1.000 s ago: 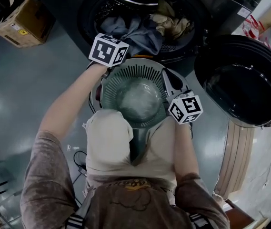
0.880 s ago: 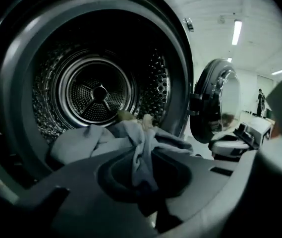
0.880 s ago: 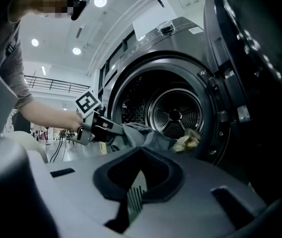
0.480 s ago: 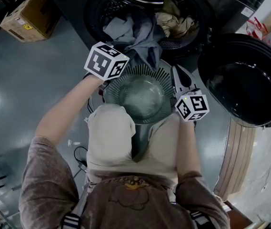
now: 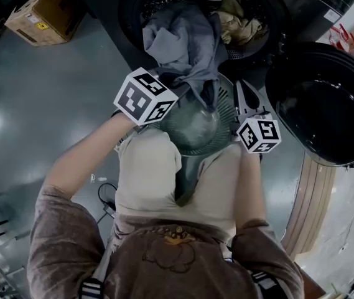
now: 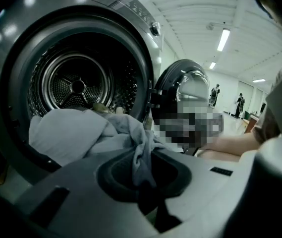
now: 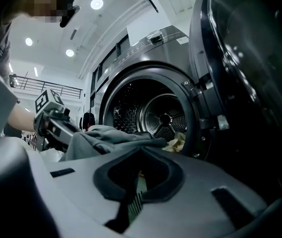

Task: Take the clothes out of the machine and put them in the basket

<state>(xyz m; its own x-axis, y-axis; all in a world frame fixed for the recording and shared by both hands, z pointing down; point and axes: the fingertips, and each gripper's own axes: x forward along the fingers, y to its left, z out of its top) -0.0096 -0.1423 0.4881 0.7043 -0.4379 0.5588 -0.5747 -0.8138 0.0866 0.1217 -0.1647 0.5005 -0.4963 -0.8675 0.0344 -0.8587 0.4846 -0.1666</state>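
The person kneels on the glossy grey floor (image 5: 33, 104), beige-trousered knees (image 5: 149, 173) pressed against the near rim of a round grey-green plastic basket with slotted walls (image 5: 225, 120). The basket stands on the floor directly below the mouth of the machine.

The left tool (image 6: 145, 195) is at the basket's left rim, with its marker cube (image 5: 145, 96) covering part of that rim. Its jaws are closed tight on a fold of a large, limp blue-grey garment (image 5: 186, 39). From the pinch the cloth runs up over the basket's far rim and across the lip of the drum. Most of it is still bunched in the mouth of the machine, and a dark hanging end reaches into the basket.

The right tool (image 7: 132, 205) is at the basket's right rim. Its jaws are drawn together with nothing between them, and only the basket's ribs show through the slit.

Beyond stands the dark grey front-loading washing machine (image 7: 150, 53). A crumpled tan garment (image 5: 239, 20) lies inside at the right of the drum, behind the grey one.

The machine's round black door (image 5: 326, 104) is swung wide open to the right, close to the right tool. A brown cardboard box (image 5: 40, 14) sits on the floor at the far left, well apart.
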